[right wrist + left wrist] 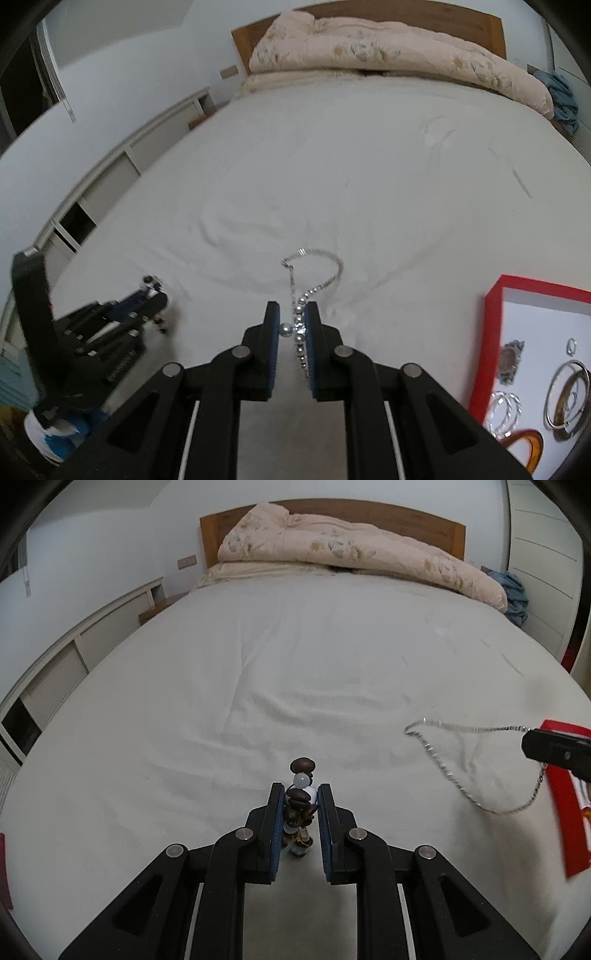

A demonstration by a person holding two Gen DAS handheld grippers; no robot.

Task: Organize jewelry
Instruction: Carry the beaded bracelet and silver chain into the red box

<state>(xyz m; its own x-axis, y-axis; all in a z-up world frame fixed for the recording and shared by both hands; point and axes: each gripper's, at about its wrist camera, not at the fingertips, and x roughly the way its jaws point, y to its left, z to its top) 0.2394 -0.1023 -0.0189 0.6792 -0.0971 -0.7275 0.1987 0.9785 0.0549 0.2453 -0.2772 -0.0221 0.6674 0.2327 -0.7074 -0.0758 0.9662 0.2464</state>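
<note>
My left gripper is shut on a bracelet of dark brown and pale beads, lifted above the white bed sheet. My right gripper is shut on a silver bead chain, whose loop hangs forward over the sheet. From the left wrist view the chain dangles from the right gripper's fingertip at the right edge. In the right wrist view the left gripper with its bracelet shows at the left. A red-rimmed box with a white floor lies at the right.
Inside the red box lie several bangles, silver rings and a watch. A folded pink quilt lies along the wooden headboard. White low cabinets run along the left, and blue cloth sits at the far right.
</note>
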